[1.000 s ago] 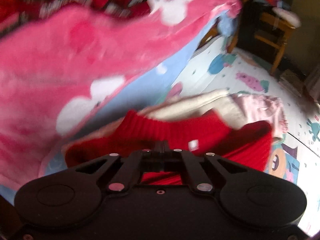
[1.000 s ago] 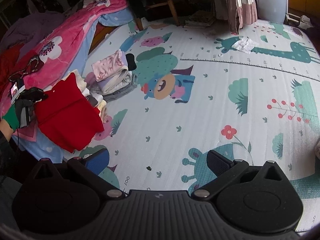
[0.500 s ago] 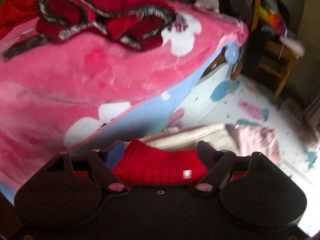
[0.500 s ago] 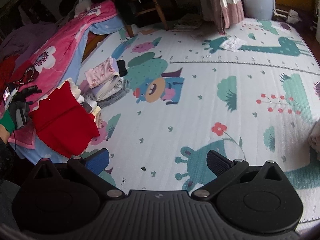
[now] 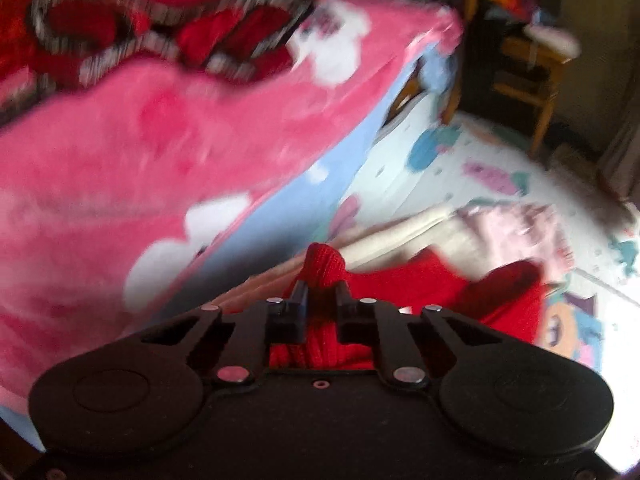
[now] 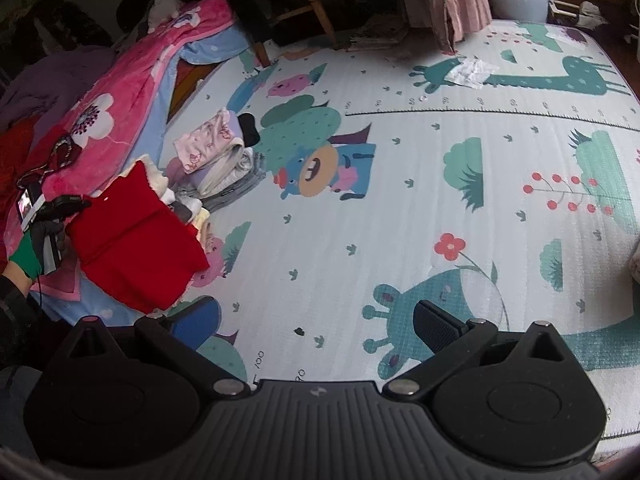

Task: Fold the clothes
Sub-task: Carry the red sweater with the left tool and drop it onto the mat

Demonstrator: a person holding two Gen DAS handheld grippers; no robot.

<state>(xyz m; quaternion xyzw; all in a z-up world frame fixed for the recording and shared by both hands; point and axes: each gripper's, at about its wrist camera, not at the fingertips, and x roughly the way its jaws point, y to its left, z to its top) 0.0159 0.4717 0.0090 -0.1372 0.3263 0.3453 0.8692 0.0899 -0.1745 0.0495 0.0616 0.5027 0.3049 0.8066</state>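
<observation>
The red sweater (image 6: 136, 240) lies folded at the left of the right wrist view, on a pile of clothes (image 6: 218, 164) beside the pink blanket (image 6: 132, 80). The left gripper (image 5: 322, 294) is closing, its jaws narrow and pinching a ridge of that sweater. The right gripper (image 6: 316, 320) stands wide and empty above the play mat (image 6: 400, 200).

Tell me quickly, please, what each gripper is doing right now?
Left gripper: closing, pinching a fold of the red sweater.
Right gripper: open, empty.

Cartoon play mat (image 6: 400, 184) under folded clothes (image 6: 212, 160)
</observation>
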